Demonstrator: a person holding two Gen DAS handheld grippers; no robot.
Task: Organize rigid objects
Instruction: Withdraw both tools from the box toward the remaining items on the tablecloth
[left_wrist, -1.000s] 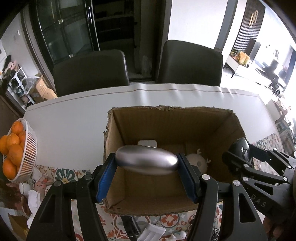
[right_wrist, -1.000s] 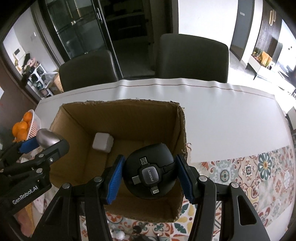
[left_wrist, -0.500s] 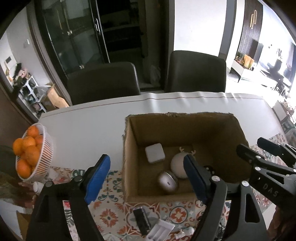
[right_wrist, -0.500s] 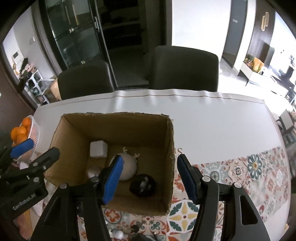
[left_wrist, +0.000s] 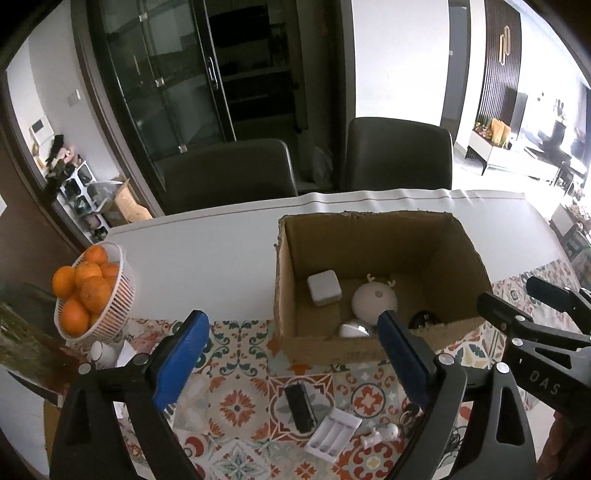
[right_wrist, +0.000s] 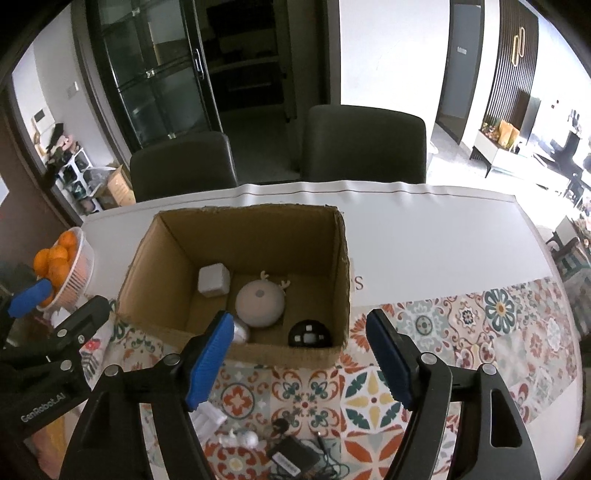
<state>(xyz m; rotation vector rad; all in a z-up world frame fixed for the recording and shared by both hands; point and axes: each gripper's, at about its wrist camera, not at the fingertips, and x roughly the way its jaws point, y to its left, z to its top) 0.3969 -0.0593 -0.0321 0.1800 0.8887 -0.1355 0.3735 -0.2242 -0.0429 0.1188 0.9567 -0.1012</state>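
Left wrist view: the box wall (left_wrist: 332, 349) half hides the silver object (left_wrist: 352, 329). Left gripper (left_wrist: 290, 363) and right gripper (right_wrist: 299, 363), jaws just widening, stand wide and empty.

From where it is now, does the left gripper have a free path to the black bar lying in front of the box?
Probably yes. The left gripper is open and empty above the black bar, which lies uncovered on the patterned cloth.

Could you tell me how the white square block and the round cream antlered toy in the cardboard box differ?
The white square block is boxy and plain; the round cream antlered toy is domed, larger, with small antlers. The block sits in the far left corner, the toy nearer the middle. Both rest inside the cardboard box.
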